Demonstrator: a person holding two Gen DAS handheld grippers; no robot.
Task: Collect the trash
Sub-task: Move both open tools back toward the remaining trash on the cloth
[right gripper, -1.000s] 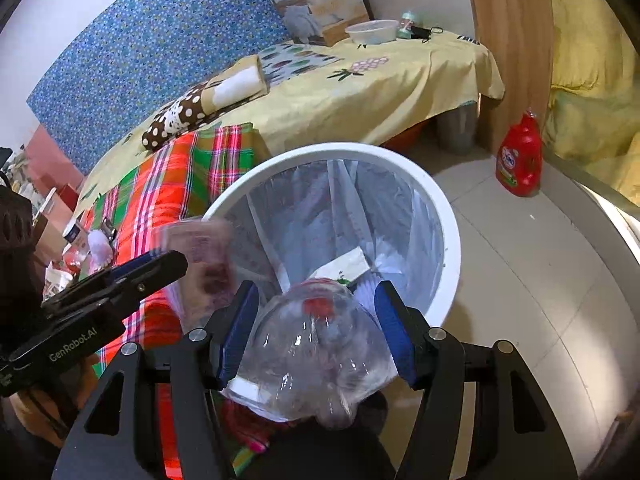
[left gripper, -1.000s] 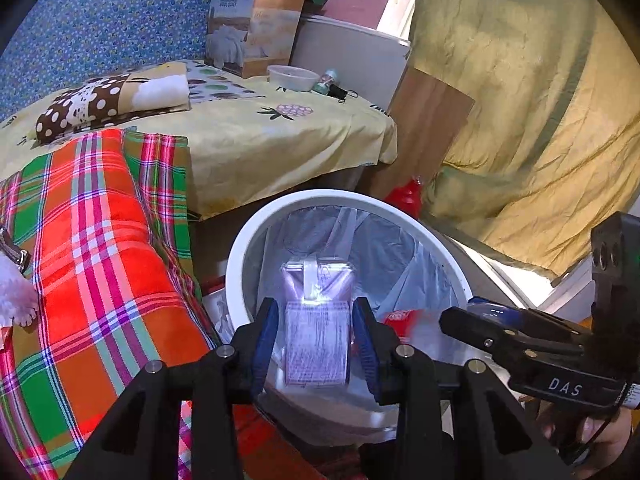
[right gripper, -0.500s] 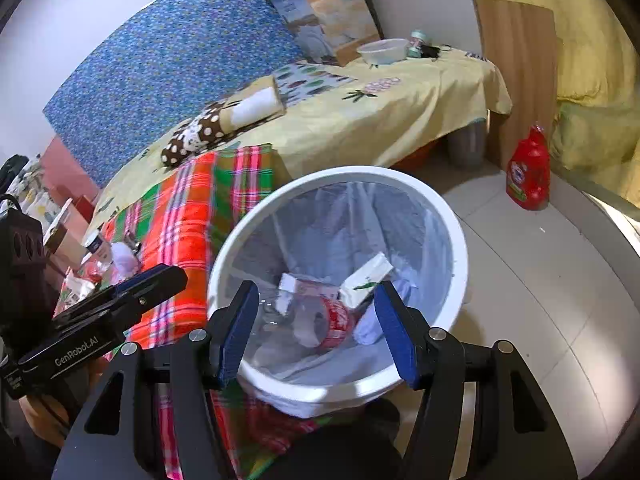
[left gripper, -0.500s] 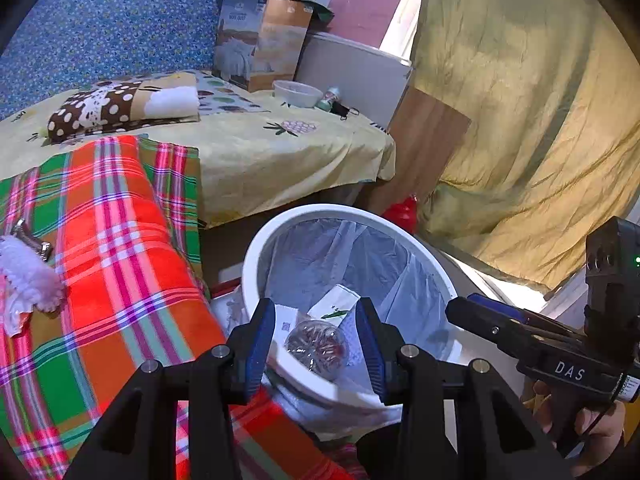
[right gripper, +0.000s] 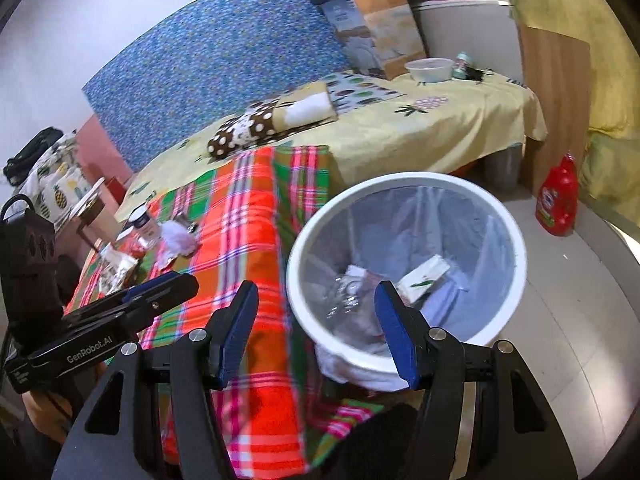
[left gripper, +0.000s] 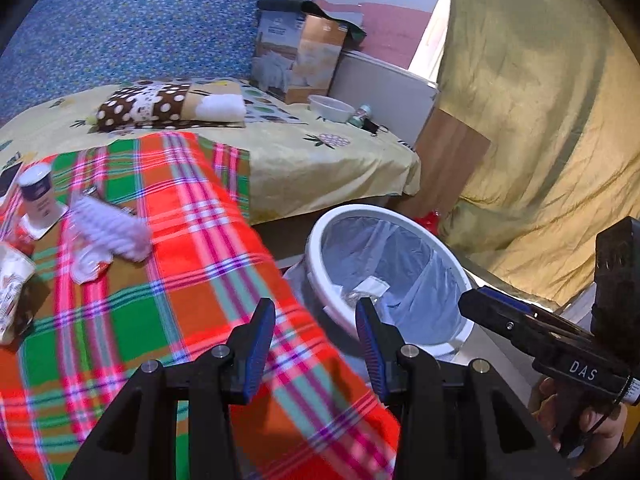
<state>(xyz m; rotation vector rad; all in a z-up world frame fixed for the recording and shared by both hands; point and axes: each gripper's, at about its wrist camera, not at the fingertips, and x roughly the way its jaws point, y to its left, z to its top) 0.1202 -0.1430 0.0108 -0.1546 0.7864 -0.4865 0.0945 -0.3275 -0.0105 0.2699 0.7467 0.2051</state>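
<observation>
A white trash bin (right gripper: 516, 236) with a clear liner stands on the floor beside the plaid cloth (right gripper: 248, 240); it also shows in the left wrist view (left gripper: 320, 240). Inside lie a clear plastic bottle (right gripper: 348, 296), a white carton (right gripper: 424, 276) and wrappers. My right gripper (right gripper: 316, 328) is open and empty over the bin's near left rim. My left gripper (left gripper: 316, 336) is open and empty over the plaid cloth's (left gripper: 168, 280) edge, left of the bin. More trash lies on the cloth: a white crumpled piece (left gripper: 112, 228), a paper cup (left gripper: 38, 196), wrappers (left gripper: 12, 280).
A yellow-sheeted bed (left gripper: 312, 160) carries a spotted pillow (left gripper: 160, 104), a bowl (left gripper: 332, 108) and a cardboard box (left gripper: 300, 60). A red detergent bottle (right gripper: 558, 200) stands on the floor by a wooden board (right gripper: 556, 92). A yellow curtain (left gripper: 540, 120) hangs on the right.
Both grippers opened and dropped the packet and the clear bottle into the bin. Both have since pulled back and swung left toward the plaid cloth.
</observation>
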